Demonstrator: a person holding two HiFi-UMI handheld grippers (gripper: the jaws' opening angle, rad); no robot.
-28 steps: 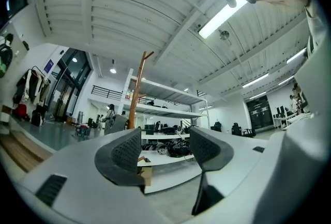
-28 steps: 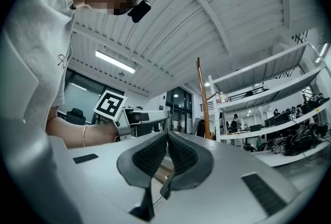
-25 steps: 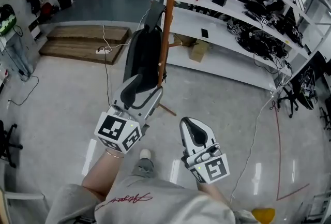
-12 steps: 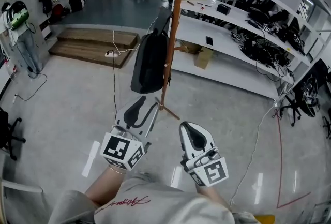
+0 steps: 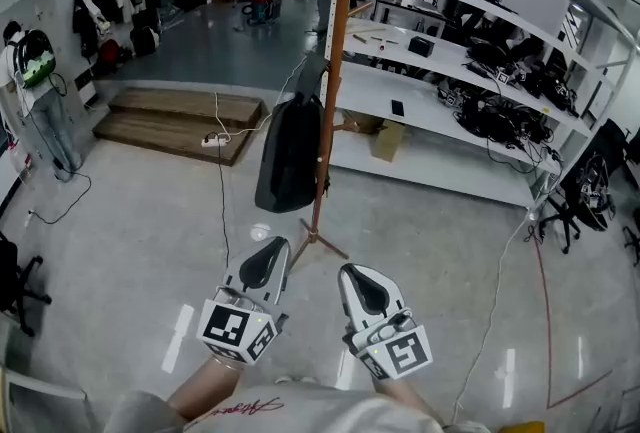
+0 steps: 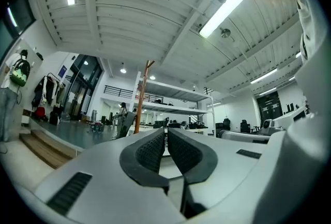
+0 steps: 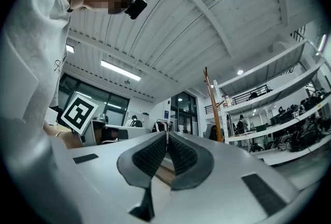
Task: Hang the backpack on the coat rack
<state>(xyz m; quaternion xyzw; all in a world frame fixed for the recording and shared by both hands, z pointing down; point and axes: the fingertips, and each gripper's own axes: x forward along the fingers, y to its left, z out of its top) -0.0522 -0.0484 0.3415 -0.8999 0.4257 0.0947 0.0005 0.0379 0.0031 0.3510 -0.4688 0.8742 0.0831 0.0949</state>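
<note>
— What do we take in first from the head view?

— The grey floor (image 5: 120,221), then the long white shelves (image 5: 450,136) on our right, loaded with dark gear. The gripper views tilt upward instead, so only there do we see the ribbed ceiling (image 6: 129,11) and its light strip (image 6: 220,11).

— And the coat rack?

— We see the coat rack (image 5: 335,71) as a slim brown pole in front of the shelves, its feet on the floor. The backpack (image 5: 290,156) hangs on it, dark and upright, on the pole's left side and clear of the floor. In the left gripper view the pole is only a small, far-off post with a grey shape beside it. The head view alone gives us the backpack's full length.

— Our claws?

— Both are held low and near us, well apart from the rack. The left gripper (image 5: 268,256) has just been closing its jaws. They now sit pressed almost together with nothing between them, and its own view shows just a thin slit. The right gripper (image 5: 352,273) is pressed together too, tips touching, and empty. Only the right gripper view catches the left one's marker cube (image 7: 77,113).
</note>
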